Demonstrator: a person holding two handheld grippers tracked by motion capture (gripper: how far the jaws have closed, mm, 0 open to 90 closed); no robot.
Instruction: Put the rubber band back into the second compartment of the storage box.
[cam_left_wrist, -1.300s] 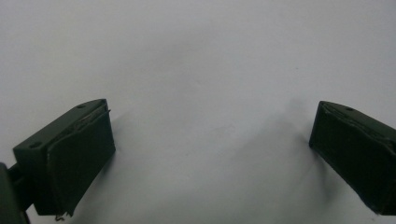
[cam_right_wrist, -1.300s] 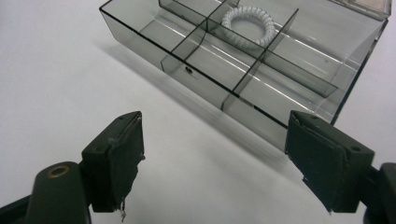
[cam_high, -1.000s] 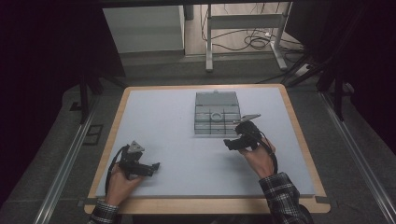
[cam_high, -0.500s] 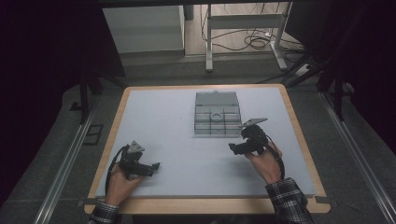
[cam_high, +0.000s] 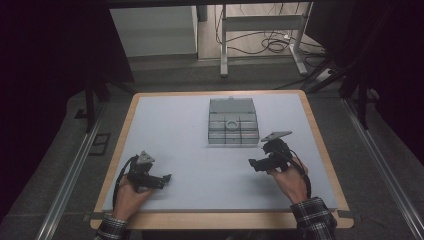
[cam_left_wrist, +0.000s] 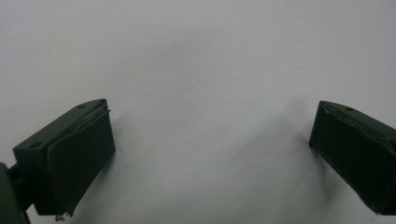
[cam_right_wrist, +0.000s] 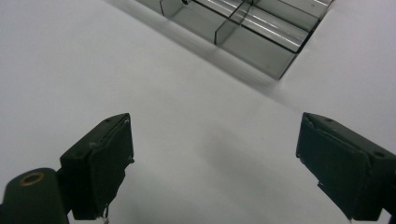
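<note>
Right gripper (cam_high: 256, 164), jaws just opening, apart and empty, sits near compartment box (cam_high: 233, 121); judged post-release step; next: a fresh reach.

A lab: a framed test table (cam_high: 320, 150), floor rails (cam_high: 70, 175), loose cables (cam_high: 270, 47).

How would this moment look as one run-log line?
left gripper: open, empty | right gripper: jaws just opening, empty | compartment box: untouched
</note>
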